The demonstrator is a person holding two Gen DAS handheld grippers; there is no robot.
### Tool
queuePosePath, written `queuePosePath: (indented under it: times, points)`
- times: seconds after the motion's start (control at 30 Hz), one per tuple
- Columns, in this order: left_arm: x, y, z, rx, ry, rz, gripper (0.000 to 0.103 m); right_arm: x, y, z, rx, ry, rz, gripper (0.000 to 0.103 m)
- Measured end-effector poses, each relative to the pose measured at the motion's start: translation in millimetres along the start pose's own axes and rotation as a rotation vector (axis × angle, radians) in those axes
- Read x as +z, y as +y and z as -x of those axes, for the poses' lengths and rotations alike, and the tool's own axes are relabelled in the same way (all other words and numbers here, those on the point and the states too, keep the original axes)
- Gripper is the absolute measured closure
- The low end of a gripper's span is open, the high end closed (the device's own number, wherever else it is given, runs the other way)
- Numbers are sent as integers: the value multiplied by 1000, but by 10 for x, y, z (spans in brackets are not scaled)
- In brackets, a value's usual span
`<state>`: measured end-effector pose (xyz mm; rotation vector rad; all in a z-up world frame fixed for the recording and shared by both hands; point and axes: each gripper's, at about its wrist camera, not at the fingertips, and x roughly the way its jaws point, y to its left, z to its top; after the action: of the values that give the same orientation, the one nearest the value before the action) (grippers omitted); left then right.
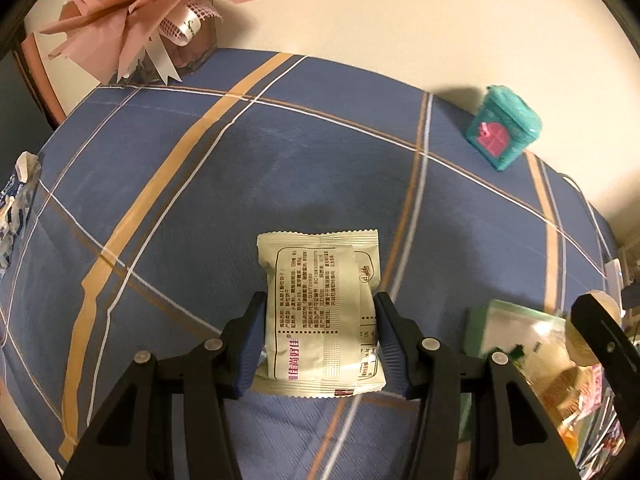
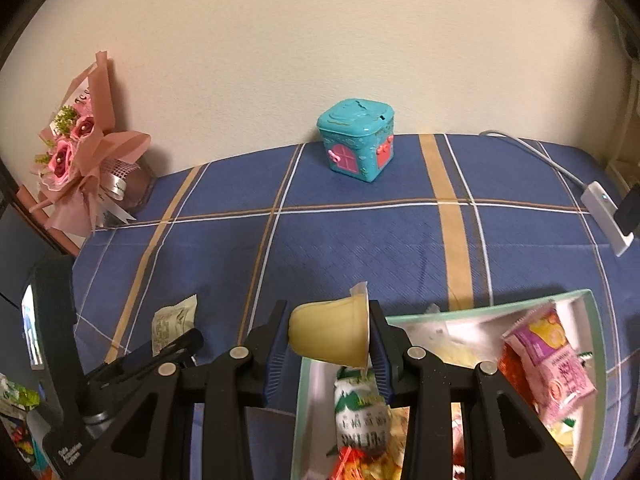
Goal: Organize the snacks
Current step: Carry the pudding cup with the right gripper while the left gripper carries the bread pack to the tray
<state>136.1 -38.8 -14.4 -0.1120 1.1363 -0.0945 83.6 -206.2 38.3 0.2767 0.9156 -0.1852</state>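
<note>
The left tongs [image 1: 320,336] pinch a cream-coloured, printed foil snack packet [image 1: 320,312] between their blue pads, its crimped far edge reaching forward over the blue plaid cloth of the tabletop [image 1: 240,160]. The right tongs [image 2: 330,344] clamp a pale yellow plastic jelly cup [image 2: 330,334] on its side, rim against the right pad, over the near corner of a mint-green cardboard box [image 2: 592,320] filled with assorted snack packs. A teal toy house-shaped tin [image 2: 356,146] stands by the wall.
</note>
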Motion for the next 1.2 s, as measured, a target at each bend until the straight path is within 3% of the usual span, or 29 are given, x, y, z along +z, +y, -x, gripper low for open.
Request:
queuePosePath:
  times: [0.5,0.77,1.2]
  points:
    - [-444,-331,588,-59,-60,-68,48,-180,-205,679,-16,-30,-48,63]
    - [-718,-521,799,-102,-70,-136,48,-533,-521,904,-51,-10,-102,63]
    - [-1248,-969,768,-138,10,-308,48,-975,-785,998,-110,56,-111,63]
